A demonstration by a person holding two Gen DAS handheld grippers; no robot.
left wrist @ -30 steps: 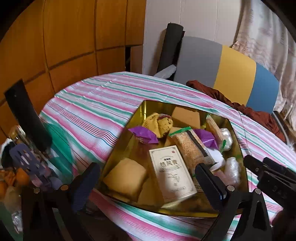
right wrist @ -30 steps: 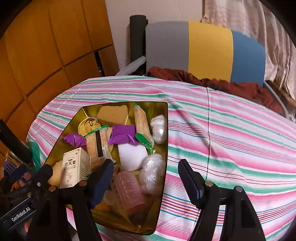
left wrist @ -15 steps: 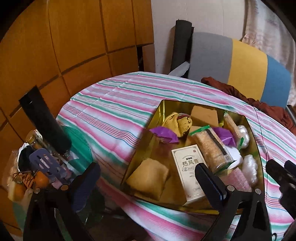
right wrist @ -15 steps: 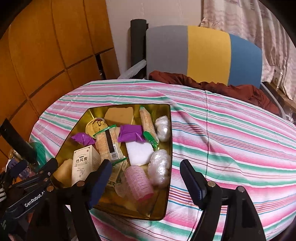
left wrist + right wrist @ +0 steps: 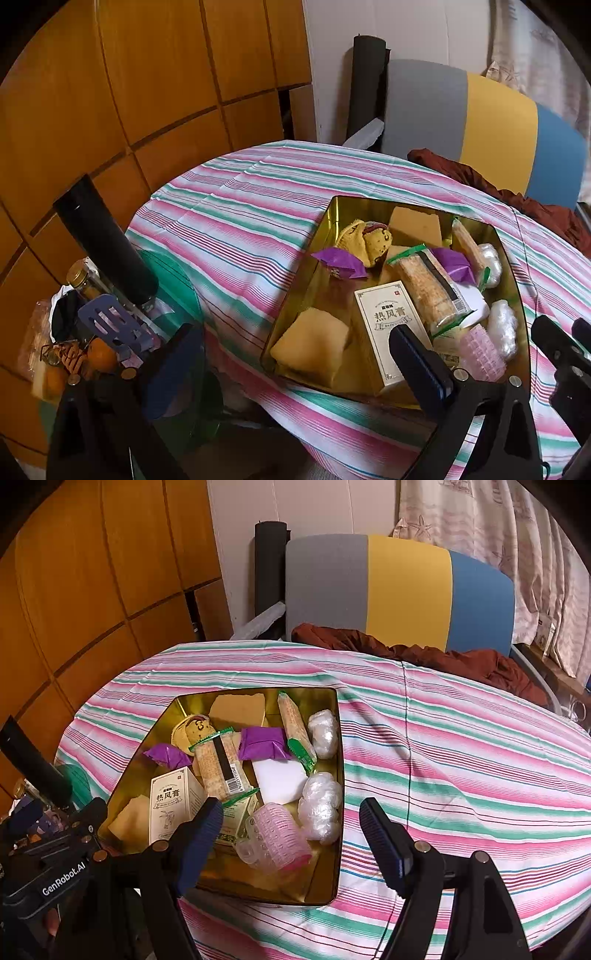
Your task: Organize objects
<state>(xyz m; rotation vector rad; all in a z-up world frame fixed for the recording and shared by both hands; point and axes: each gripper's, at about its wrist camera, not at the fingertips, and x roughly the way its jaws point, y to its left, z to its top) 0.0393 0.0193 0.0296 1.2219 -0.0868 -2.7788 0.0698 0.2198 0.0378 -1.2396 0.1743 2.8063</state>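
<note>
- On the striped tablecloth (image 5: 461, 738): gold tin tray (image 5: 338, 812), filled with a white box (image 5: 171, 805), purple packets (image 5: 264, 744), a pink roller (image 5: 279, 840) and wrapped snacks.
- Left gripper (image 5: 295, 369): fingers spread, empty, above the tray's near edge.
- Right gripper (image 5: 291, 834): fingers spread, empty, straddling the tray's right wall.

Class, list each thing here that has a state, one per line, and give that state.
Left gripper: open, empty.
Right gripper: open, empty.
Gold tin: lidless, filled with items.
White box: closed, leaning.
Purple packets: sealed.
Pink roller: lying on its side.
</note>
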